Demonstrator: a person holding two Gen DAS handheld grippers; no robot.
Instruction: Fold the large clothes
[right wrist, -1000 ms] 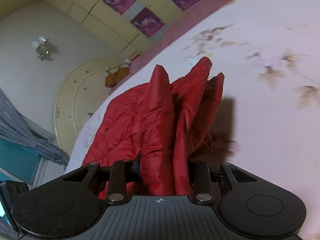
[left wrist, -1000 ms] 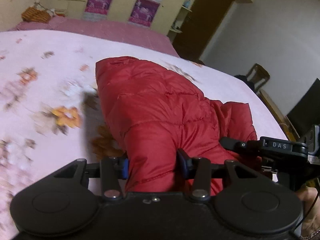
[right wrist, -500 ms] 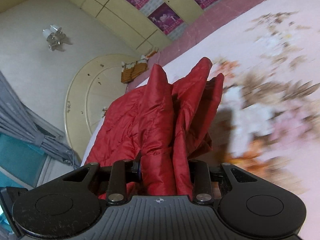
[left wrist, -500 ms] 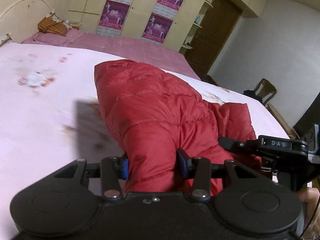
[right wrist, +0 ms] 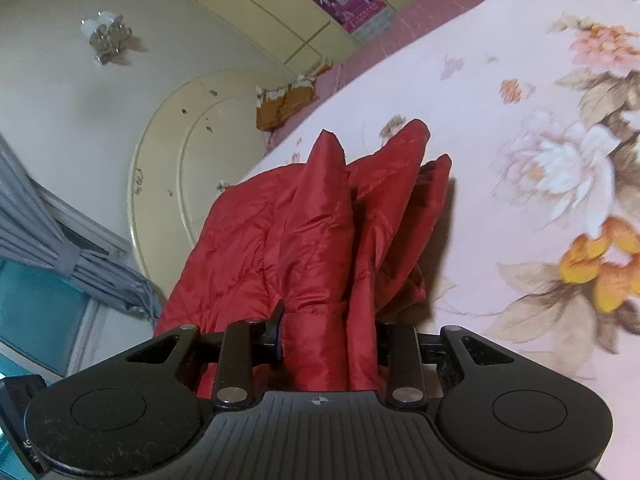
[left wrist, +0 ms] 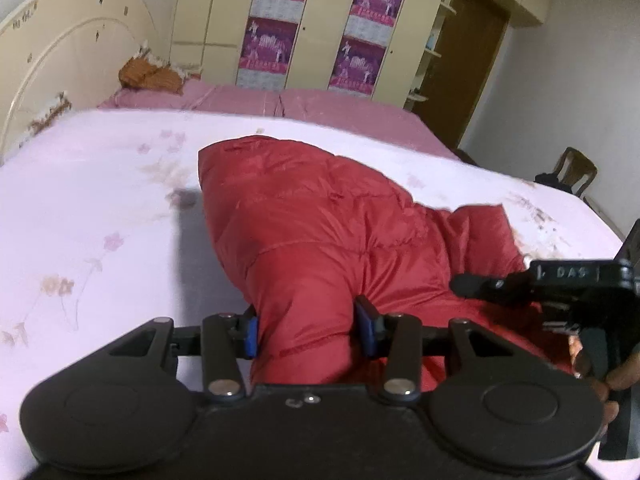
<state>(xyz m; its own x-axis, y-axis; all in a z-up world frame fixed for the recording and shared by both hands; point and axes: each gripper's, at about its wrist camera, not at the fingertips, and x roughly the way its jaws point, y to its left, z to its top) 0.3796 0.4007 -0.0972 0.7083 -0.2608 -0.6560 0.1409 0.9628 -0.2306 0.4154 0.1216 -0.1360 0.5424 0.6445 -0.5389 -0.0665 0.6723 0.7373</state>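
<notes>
The left wrist camera sits just behind the left tongs and looks forward and downward along them, over the bed, toward the wardrobe with purple posters and the brown door. It is very near the red quilted jacket, which fills the middle. The right tongs come in at its right edge. The right wrist camera sits behind the right tongs in the same way, but its picture is tilted, so the headboard and ceiling lamp stand at the left. Both views share the jacket, the flowered bed sheet, the headboard and the posters.
</notes>
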